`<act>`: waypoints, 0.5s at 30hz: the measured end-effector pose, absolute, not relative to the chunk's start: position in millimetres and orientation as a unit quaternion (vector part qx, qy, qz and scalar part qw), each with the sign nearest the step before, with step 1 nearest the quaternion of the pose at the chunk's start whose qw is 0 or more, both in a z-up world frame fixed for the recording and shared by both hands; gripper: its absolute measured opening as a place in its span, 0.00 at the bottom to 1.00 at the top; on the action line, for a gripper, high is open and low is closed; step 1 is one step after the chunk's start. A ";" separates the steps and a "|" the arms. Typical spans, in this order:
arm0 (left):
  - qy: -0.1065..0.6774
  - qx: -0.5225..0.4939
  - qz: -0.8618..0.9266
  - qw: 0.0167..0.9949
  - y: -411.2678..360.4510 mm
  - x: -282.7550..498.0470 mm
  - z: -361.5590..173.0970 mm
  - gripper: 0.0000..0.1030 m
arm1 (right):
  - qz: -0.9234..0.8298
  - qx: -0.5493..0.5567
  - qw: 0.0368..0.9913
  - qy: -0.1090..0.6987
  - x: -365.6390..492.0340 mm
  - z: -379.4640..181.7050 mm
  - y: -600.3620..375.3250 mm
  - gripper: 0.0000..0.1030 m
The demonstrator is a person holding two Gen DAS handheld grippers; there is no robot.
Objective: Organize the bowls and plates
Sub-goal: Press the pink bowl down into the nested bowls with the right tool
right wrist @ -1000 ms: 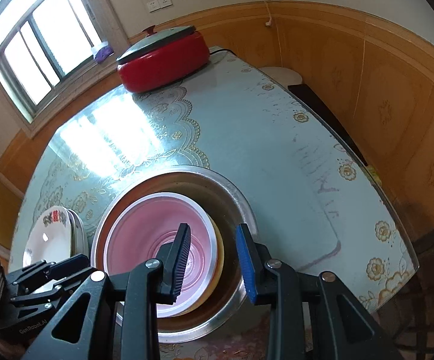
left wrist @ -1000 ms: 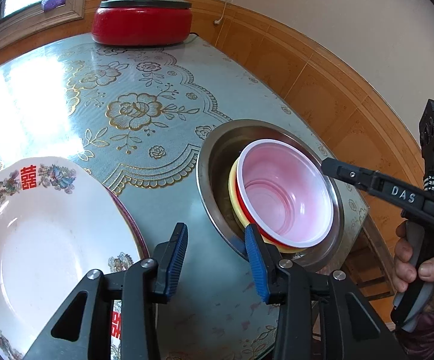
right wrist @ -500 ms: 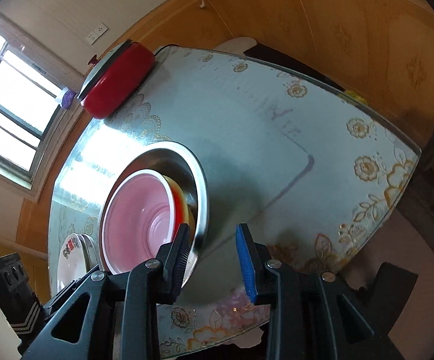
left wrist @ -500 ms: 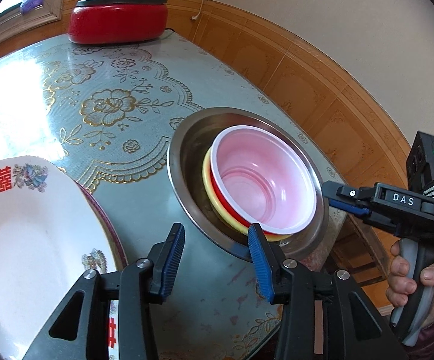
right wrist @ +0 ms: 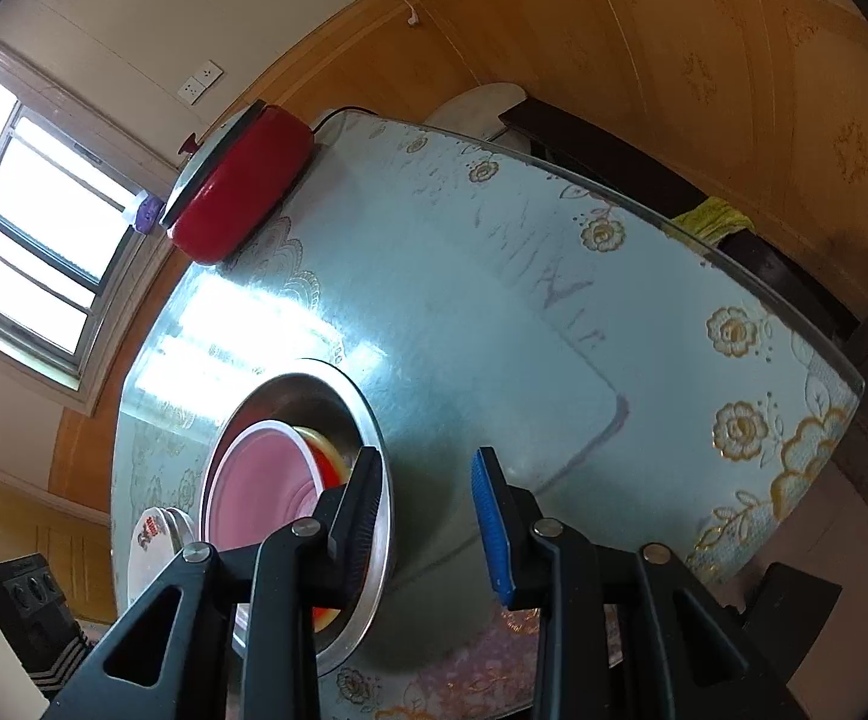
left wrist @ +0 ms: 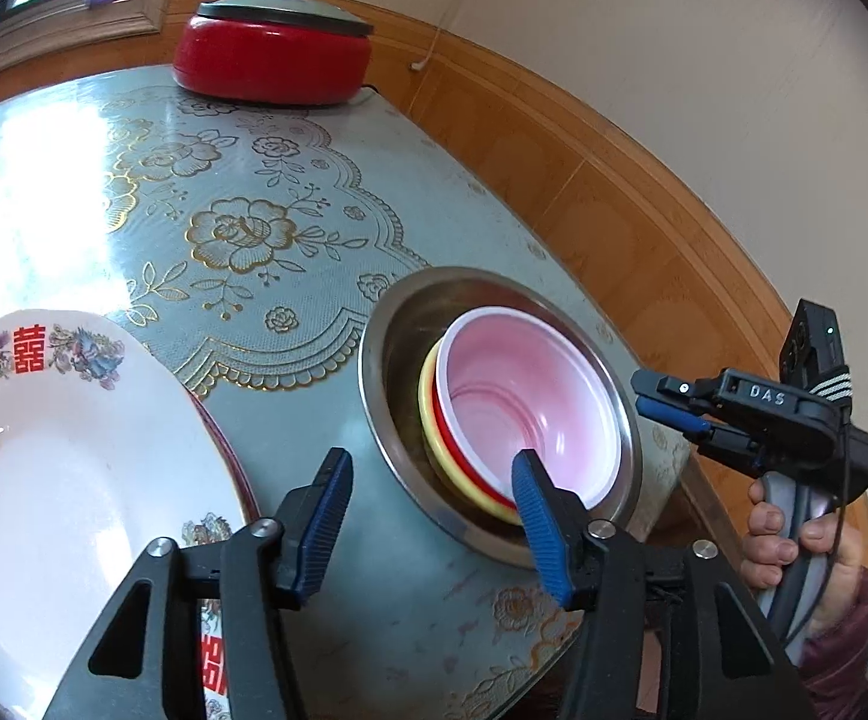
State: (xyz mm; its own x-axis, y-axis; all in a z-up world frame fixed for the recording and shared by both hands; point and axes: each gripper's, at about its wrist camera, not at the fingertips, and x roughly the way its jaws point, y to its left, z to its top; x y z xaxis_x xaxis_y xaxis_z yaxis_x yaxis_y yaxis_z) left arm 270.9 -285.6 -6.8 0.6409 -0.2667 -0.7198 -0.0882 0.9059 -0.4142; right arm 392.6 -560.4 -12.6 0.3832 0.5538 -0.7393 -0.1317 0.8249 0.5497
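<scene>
A steel bowl (left wrist: pixel 392 360) stands near the table's right edge. Inside it nest a yellow bowl (left wrist: pixel 428 414), a red bowl (left wrist: pixel 442 441) and a pink-lined bowl (left wrist: pixel 523 408) on top. The same steel bowl (right wrist: pixel 374 420) with the pink bowl (right wrist: pixel 260 480) shows in the right wrist view. A stack of white plates (left wrist: pixel 62 468) with red characters lies at the left. My left gripper (left wrist: pixel 431 498) is open and empty, just in front of the steel bowl. My right gripper (right wrist: pixel 428 504) is open and empty, off the bowl's right side, also seen in the left wrist view (left wrist: pixel 667 405).
A red electric pot (left wrist: pixel 272 48) with a grey lid stands at the table's far edge. The glass-topped table (left wrist: pixel 242 192) has a floral cloth. Wood-panelled wall runs along the right. A dark bench (right wrist: pixel 643 168) stands beyond the table.
My right gripper has drawn back and tilted away from the bowls, now beyond the table edge. My left gripper has shifted slightly; the bowls and plates stay put.
</scene>
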 end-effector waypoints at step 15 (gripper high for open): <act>0.439 -0.220 0.000 0.871 -287.2 281.7 -12.8 0.50 | 0.291 0.069 0.804 0.513 419.7 -11.7 -517.1 0.25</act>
